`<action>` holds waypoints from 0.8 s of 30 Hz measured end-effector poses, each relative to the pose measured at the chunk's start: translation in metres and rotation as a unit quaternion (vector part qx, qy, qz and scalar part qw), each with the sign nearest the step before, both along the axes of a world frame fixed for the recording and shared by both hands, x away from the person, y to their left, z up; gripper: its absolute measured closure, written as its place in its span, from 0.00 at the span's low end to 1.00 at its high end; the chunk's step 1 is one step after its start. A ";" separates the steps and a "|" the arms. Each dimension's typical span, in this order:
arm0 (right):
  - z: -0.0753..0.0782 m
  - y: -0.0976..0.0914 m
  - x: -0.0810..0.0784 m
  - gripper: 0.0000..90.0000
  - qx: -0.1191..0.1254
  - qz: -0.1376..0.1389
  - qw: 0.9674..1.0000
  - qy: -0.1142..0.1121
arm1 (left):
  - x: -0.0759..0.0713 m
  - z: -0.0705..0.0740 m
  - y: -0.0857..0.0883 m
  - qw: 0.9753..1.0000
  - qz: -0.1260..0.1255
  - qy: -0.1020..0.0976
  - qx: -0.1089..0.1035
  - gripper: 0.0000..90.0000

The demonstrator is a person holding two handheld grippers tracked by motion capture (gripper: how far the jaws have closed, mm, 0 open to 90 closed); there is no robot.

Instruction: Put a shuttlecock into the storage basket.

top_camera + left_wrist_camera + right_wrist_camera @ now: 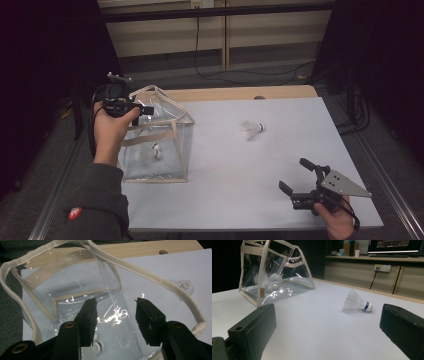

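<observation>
L gripper [148, 109] is up at the top edge of the clear bag [165, 150], held in the person's left hand [111, 131] at the table's [240, 200] left side. In the left gripper view its jaws stand apart, pointing down into the bag's mouth; clear plastic wall sits between them w/ glare on it. Can't see either pad pressing the plastic, so not clamped. The bag's cream strap [155, 280] loops around past the right jaw.

Bag = transparent tote w/ cream trim, standing upright near the table's left edge. One shuttlecock [156, 150] is already inside on the bottom; in the left gripper view white cork tips w/ blue bands [100, 345] show low down btwn the jaws, through the plastic.

2nd shuttlecock [252, 130] lies on its side on the bare white table, approx mid-table, well apart from the bag and from both grippers. In the right gripper view it's cork-end right, blue band visible [358, 303].

R gripper [292, 177] is at the near right corner, in the right hand [337, 222], jaws wide apart, nothing btwn them. It points toward the loose shuttlecock and the bag, well short of both.
</observation>
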State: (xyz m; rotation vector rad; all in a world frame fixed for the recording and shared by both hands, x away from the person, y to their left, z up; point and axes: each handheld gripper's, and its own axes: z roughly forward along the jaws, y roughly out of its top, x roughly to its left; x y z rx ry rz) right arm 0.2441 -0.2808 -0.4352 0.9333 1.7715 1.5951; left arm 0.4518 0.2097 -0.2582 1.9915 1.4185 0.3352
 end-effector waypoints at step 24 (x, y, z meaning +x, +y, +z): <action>0.001 0.000 0.000 0.00 0.000 -0.001 1.000 -0.001 | -0.006 0.013 -0.034 0.997 -0.078 -0.001 -0.028 0.36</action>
